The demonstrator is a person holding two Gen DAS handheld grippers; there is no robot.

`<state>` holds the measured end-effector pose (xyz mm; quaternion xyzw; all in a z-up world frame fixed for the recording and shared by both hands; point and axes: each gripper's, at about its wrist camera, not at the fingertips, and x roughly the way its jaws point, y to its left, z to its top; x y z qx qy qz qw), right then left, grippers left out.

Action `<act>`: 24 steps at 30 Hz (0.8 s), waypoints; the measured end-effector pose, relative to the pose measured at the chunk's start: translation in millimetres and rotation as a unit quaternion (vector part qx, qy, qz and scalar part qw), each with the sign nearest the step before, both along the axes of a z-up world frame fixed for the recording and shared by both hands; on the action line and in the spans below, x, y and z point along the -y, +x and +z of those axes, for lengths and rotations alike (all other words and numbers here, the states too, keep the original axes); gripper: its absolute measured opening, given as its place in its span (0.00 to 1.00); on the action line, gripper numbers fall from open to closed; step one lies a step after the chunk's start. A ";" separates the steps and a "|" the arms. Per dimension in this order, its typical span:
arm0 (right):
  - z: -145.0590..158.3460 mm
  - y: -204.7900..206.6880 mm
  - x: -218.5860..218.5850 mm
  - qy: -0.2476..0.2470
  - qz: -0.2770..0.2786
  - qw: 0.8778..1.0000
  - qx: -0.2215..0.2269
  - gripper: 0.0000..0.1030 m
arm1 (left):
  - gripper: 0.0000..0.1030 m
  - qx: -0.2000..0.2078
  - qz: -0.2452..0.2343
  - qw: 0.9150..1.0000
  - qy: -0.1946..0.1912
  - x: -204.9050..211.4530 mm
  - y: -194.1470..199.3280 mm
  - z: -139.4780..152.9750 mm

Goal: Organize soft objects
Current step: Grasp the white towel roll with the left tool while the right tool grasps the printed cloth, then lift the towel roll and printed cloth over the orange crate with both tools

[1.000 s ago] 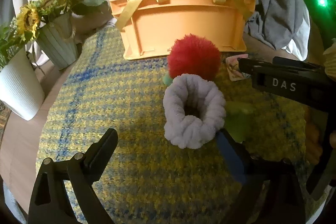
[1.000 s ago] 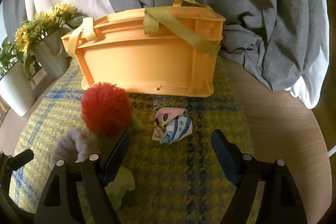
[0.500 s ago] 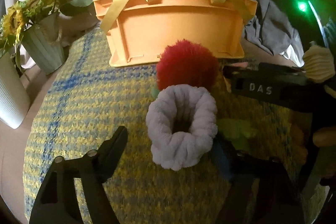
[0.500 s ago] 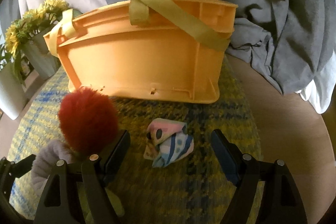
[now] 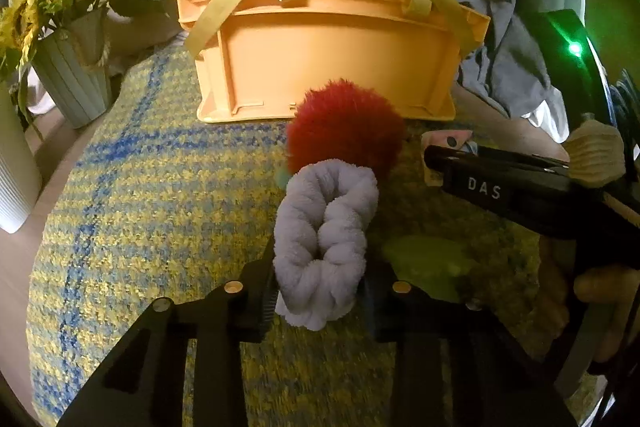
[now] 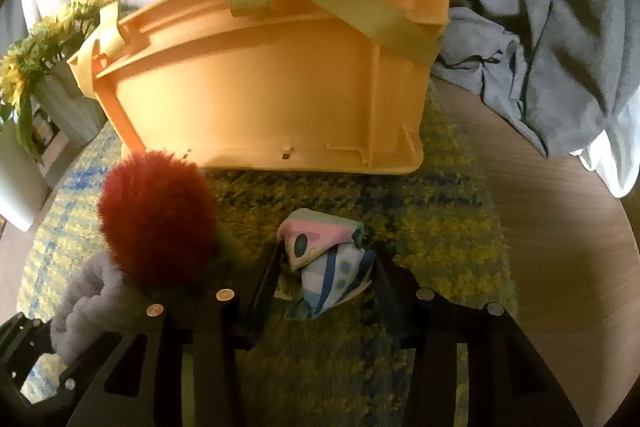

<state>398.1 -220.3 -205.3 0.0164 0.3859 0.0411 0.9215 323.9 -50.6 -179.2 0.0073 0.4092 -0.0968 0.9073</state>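
Observation:
My left gripper [image 5: 320,287] is shut on a lilac fluffy scrunchie [image 5: 324,239], squeezing it narrow on the yellow-blue woven mat [image 5: 160,211]. A red pompom [image 5: 346,131] lies just behind it, with a green soft piece [image 5: 428,259] to the right. My right gripper [image 6: 324,283] is shut on a folded pastel patterned cloth [image 6: 324,267] on the mat [image 6: 424,227]. The red pompom [image 6: 156,215] and the scrunchie [image 6: 84,303] lie to its left. The orange basket [image 5: 328,55] with yellow straps stands behind; it also shows in the right wrist view [image 6: 272,87].
A ribbed vase of sunflowers [image 5: 68,39] and a white ribbed pot [image 5: 12,171] stand at the left. Grey cloth [image 6: 540,7] is draped behind the basket. Bare wooden tabletop [image 6: 560,227] lies right of the mat. The right gripper's body [image 5: 520,195] crosses the left wrist view.
Both grippers moved forward and closed: the left one onto the lilac scrunchie, which is now squeezed narrow, the right one onto the pastel cloth.

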 end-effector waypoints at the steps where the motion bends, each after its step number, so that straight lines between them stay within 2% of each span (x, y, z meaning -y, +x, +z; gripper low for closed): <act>1: 2.4 -3.4 -0.8 0.000 -0.002 1.000 0.002 0.45 | 0.32 0.001 0.001 1.000 -0.002 -1.1 -0.9 1.6; 10: 24.7 -33.9 -5.2 0.009 -0.019 1.000 0.013 0.44 | 0.32 0.026 -0.003 1.000 -0.011 -9.5 -17.2 24.8; 24: 71.4 -77.3 -9.0 0.018 -0.033 0.998 0.059 0.45 | 0.32 0.077 -0.011 0.997 -0.025 -21.5 -34.2 77.6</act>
